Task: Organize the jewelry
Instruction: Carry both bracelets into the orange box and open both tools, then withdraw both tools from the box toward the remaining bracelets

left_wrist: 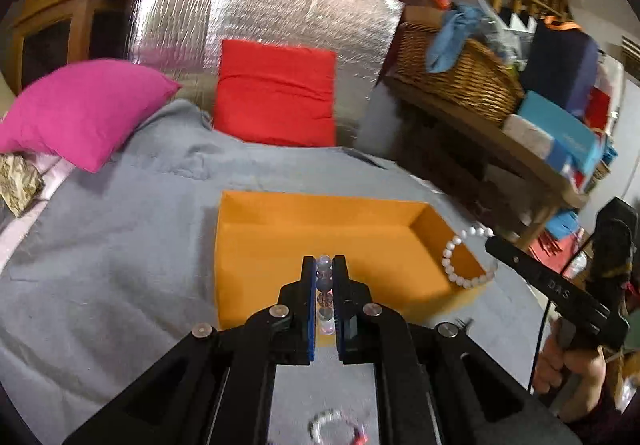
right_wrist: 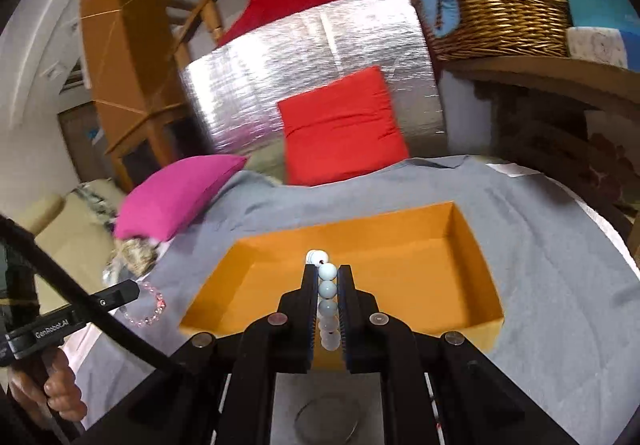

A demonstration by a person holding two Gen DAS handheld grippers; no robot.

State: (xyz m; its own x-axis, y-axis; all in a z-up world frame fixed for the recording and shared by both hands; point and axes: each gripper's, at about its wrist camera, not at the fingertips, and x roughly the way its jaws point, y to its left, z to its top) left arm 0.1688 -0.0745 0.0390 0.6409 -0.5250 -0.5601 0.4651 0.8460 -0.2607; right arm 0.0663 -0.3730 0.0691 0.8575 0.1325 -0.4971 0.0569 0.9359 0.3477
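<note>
An open orange box (left_wrist: 320, 241) lies on the grey blanket; it also shows in the right wrist view (right_wrist: 360, 277). My left gripper (left_wrist: 324, 265) is shut on a clear pink bead bracelet (left_wrist: 325, 287), held above the box's near edge. That bracelet hangs from the left gripper in the right wrist view (right_wrist: 146, 305), left of the box. My right gripper (right_wrist: 327, 271) is shut on a white bead bracelet (right_wrist: 327, 291) above the box's near side. The white bracelet dangles over the box's right end in the left wrist view (left_wrist: 460, 261).
A grey blanket (left_wrist: 120, 245) covers the bed. A pink pillow (left_wrist: 84, 109) and a red cushion (left_wrist: 276, 93) lean at the back before a silver foil panel (left_wrist: 260, 17). A wooden shelf with a wicker basket (left_wrist: 456, 73) and boxes stands right.
</note>
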